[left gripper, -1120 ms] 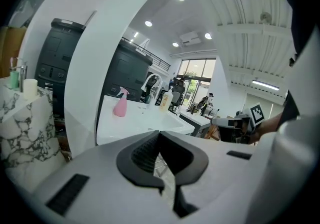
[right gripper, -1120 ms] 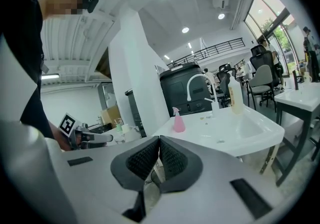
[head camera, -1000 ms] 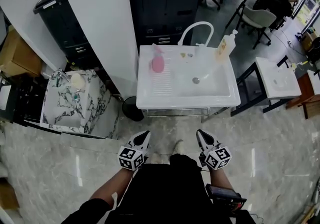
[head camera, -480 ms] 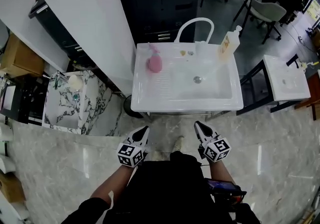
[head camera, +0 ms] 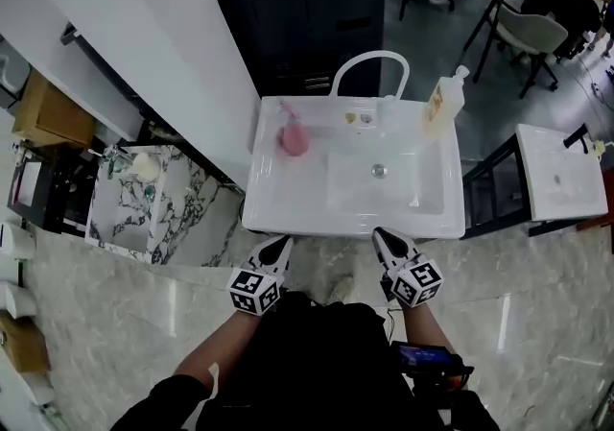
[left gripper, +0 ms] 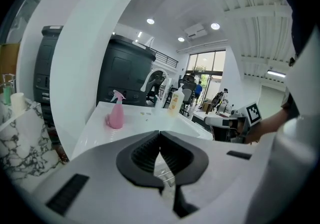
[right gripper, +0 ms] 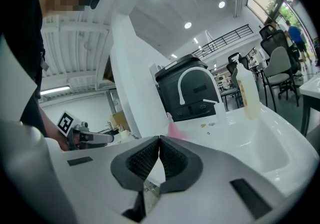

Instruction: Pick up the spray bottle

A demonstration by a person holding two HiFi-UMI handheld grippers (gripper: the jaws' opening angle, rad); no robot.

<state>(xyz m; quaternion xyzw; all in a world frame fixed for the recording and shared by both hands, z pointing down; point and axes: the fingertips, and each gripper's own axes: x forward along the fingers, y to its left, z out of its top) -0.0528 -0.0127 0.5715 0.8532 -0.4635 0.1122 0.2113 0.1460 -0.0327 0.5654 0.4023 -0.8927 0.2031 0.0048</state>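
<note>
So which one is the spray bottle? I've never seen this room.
Find the white sink in front of the dark cabinet. The spray bottle stands on its left side, near the back. It alone is pink; the pump bottle at back right is pale yellow.

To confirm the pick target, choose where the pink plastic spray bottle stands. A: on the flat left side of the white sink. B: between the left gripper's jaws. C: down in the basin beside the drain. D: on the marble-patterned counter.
A: the pink plastic spray bottle stands upright on the flat left side of the white sink, apart from the basin's drain.
</note>
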